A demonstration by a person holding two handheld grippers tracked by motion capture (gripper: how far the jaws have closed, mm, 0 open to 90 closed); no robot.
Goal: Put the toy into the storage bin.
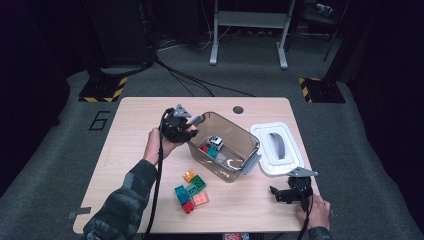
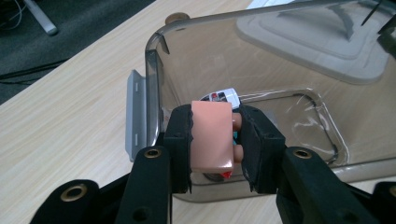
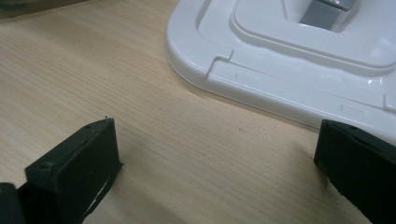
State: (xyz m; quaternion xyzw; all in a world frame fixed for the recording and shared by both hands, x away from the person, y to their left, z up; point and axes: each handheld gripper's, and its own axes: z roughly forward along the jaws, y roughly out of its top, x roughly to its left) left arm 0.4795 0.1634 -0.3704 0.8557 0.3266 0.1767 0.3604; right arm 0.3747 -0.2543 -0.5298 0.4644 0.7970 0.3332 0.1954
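Left gripper pinching pink brick, pads pressed on both sides, brick upright between jaws. In high view, left gripper held at left far corner of bin, just outside rim, raised off table. From left gripper view, brick sits in front of smoky bin wall, near its grey latch; touching wall or not, cannot tell. Inside bin: toy car and a couple of bricks, teal one among them, red one beside it. Toy car peeking above pink brick in left gripper view. Right gripper resting low at near right of table, jaws spread wide, nothing between them. Right gripper view: bare wood between jaws, white lid just beyond, close to right jaw tip. Lid flat on table right of bin, grey handle up, just beside bin's right latch. Loose pile near side of bin, centre of table: orange, green, teal, pink, red bricks clustered, touching each other, clear of bin. Hole in table at far edge.
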